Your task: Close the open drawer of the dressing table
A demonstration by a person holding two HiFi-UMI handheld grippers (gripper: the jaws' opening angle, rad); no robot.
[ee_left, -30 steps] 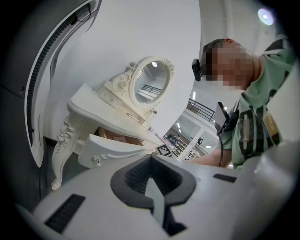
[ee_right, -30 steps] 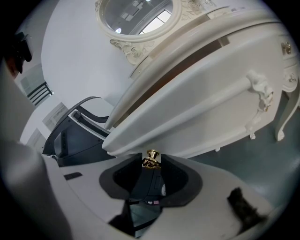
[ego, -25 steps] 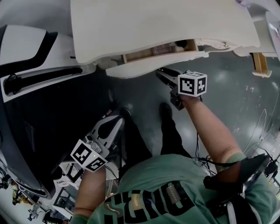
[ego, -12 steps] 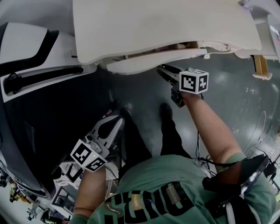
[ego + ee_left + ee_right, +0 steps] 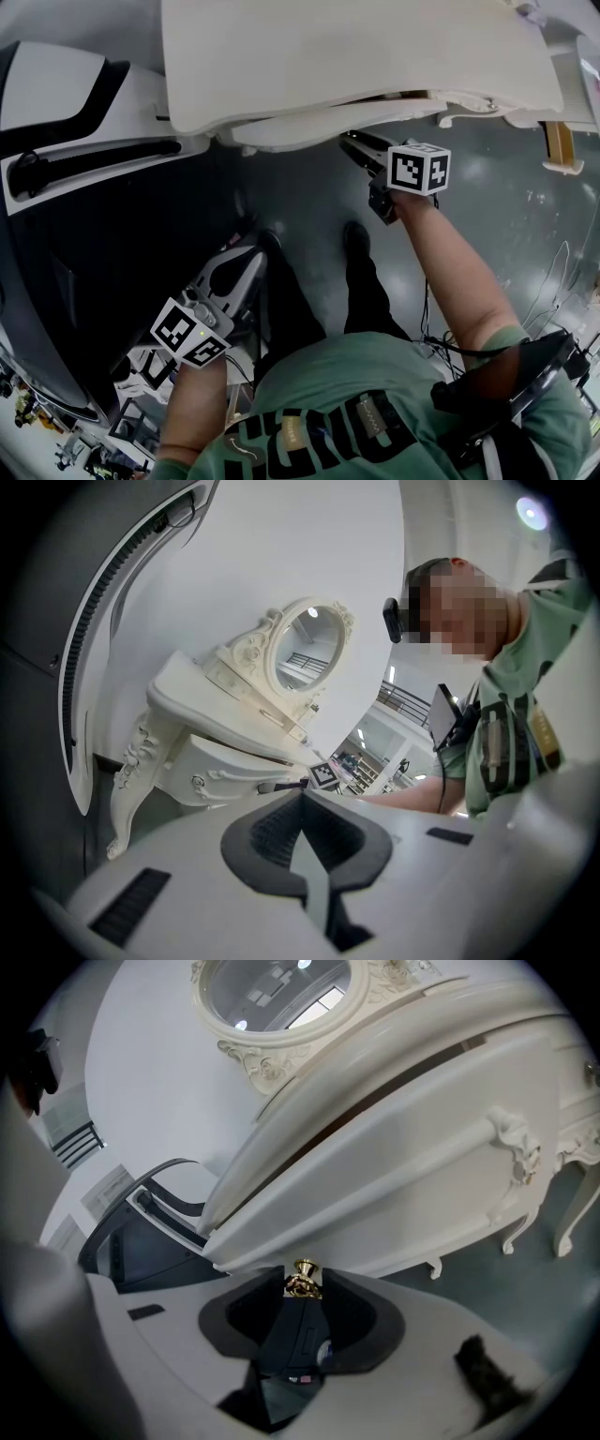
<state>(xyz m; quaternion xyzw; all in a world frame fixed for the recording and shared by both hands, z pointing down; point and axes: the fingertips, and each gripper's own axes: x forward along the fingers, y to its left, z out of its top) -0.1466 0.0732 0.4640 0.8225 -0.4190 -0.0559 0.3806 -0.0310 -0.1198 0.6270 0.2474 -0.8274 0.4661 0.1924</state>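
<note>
Drawer (image 5: pixel 328 125) sits all but flush beneath the top of the white bench (image 5: pixel 356 47), with only a thin dark seam showing above its front. At left, the left claw (image 5: pixel 302 797) hangs low and well clear of the bench, jaws together on nothing, seemingly idle because one hand suffices. Centre-right, the right claw (image 5: pixel 302 1288) is clamped on the drawer's small brass knob (image 5: pixel 303 1277), arm stretched toward the bench. The hold looks meant to steer the front squarely through the last of its travel.
</note>
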